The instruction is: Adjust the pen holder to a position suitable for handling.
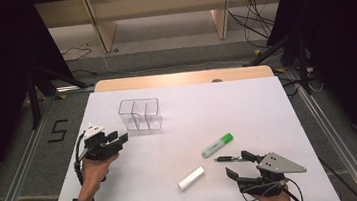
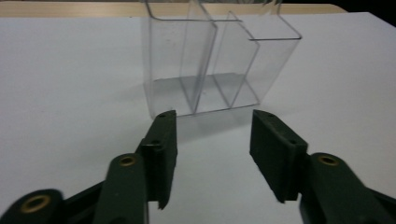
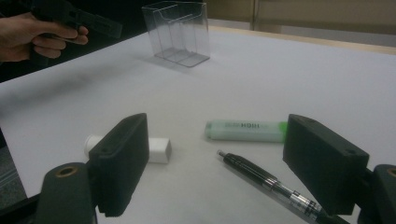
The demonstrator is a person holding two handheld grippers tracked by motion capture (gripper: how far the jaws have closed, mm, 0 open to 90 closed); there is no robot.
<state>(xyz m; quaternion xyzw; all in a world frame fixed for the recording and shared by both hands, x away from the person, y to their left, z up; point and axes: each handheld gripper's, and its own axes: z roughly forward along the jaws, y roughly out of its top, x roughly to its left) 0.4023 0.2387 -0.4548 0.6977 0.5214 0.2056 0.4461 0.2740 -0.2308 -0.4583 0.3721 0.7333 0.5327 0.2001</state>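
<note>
A clear plastic organizer (image 1: 140,114) with upright dividers stands on the white table (image 1: 208,112). My left gripper (image 1: 119,137) sits just left of it, pointing at it. In the left gripper view the organizer (image 2: 219,65) stands right beyond the left gripper (image 2: 214,116), whose jaws are apart with nothing between them. My right gripper (image 1: 237,163) rests open near the front edge. A black pen (image 3: 261,177) lies on the table between its jaws, untouched by the pads. Past the pen lie a green highlighter (image 3: 245,130) and a white stick (image 3: 159,150).
In the high view the highlighter (image 1: 217,145) lies right of centre, the pen (image 1: 228,158) just below it, and the white stick (image 1: 191,178) nearer the front edge. A wooden strip (image 1: 184,78) borders the table's far side. Dark stands and cables surround the table.
</note>
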